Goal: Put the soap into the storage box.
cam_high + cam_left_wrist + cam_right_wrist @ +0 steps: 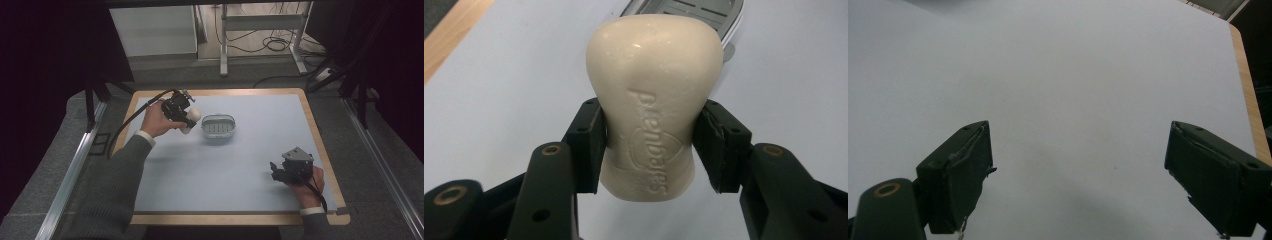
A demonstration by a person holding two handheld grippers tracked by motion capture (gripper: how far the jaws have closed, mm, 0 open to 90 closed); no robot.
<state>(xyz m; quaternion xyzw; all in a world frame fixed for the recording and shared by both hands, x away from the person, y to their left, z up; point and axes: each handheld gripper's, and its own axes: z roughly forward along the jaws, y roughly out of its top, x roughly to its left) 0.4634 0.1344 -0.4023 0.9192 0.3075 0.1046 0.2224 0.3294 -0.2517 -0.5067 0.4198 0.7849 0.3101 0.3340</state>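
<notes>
Just left of the soap dish on the bench, the left hand-held gripper pinches the cream soap bar mid-carry; next, I judge, lowering it squarely into the dish, the right hand-held gripper idle with jaws spread.

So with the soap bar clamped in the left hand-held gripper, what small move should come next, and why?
Probably carry the soap bar a little further toward the soap dish until it hangs over the slotted tray. The left hand-held gripper grips the bar by its sides above the mat, just left of the dish in the high view, so a release now would likely miss.
</notes>
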